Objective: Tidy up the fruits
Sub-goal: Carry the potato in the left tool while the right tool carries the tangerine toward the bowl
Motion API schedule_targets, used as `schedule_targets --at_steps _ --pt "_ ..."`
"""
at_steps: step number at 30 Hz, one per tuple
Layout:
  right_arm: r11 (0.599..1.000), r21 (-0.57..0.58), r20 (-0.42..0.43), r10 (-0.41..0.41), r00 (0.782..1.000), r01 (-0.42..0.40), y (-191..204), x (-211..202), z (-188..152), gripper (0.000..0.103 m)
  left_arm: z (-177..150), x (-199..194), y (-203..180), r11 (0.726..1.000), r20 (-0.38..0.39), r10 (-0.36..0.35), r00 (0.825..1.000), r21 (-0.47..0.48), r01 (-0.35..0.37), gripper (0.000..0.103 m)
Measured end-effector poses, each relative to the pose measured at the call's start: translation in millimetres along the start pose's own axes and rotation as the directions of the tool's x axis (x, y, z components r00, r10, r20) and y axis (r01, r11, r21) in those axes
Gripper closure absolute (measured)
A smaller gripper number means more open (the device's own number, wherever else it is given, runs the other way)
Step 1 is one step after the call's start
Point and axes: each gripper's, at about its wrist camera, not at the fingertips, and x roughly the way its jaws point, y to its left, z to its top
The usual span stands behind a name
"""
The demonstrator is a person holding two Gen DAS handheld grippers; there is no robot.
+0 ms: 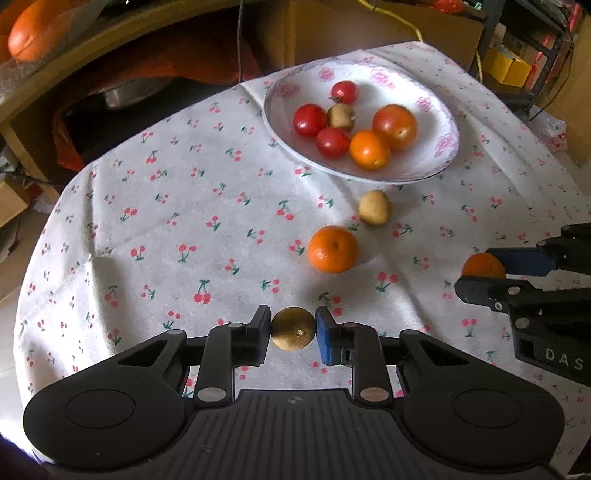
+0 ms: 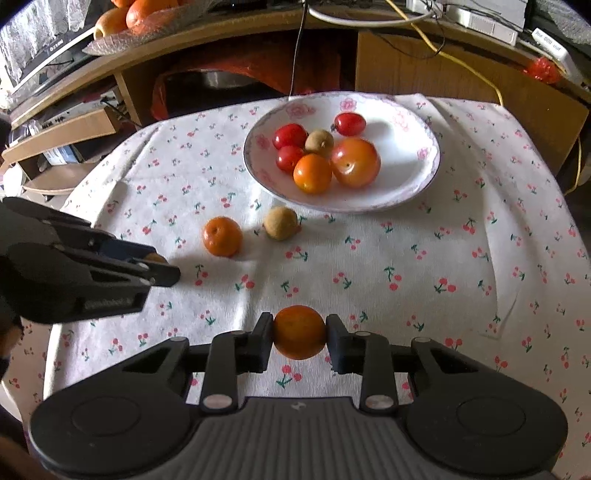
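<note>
My left gripper [image 1: 293,328] is shut on a small brown fruit [image 1: 293,328], held above the cloth near the table's front. My right gripper [image 2: 300,332] is shut on an orange [image 2: 300,331]; it also shows at the right of the left wrist view [image 1: 484,271]. A white flowered plate [image 1: 439,110] at the back holds red tomatoes, one brown fruit, an orange and a larger orange-red fruit. A loose orange [image 1: 333,249] and a loose brown fruit [image 1: 374,207] lie on the cloth in front of the plate.
A cherry-print cloth [image 1: 177,221] covers the round table. Behind it stand a wooden shelf unit [image 2: 406,62] with a yellow cable and a bowl of oranges [image 2: 144,14] on top. Boxes sit at the left.
</note>
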Motion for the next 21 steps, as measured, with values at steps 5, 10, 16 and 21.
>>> schedule_targets --at_steps 5,10,16,21 --pt "1.000 0.023 0.027 -0.011 1.000 0.011 -6.2 -10.8 3.9 0.072 7.6 -7.9 -9.2 1.000 0.023 0.002 1.000 0.016 -0.002 0.069" --pt "0.999 0.038 0.057 -0.032 0.998 0.030 -8.5 -19.8 13.4 0.072 25.9 -16.1 -19.1 1.000 0.059 0.007 0.998 0.023 -0.008 0.069" --pt "0.997 0.058 0.097 -0.061 0.993 0.056 -14.1 -21.9 35.1 0.072 52.3 -16.6 -27.3 1.000 0.105 0.014 0.994 0.023 -0.016 0.069" --pt "0.994 0.087 0.119 -0.069 0.990 0.058 -22.9 -15.8 51.9 0.072 68.7 -10.9 -34.5 0.999 0.123 0.018 0.992 0.039 -0.023 0.069"
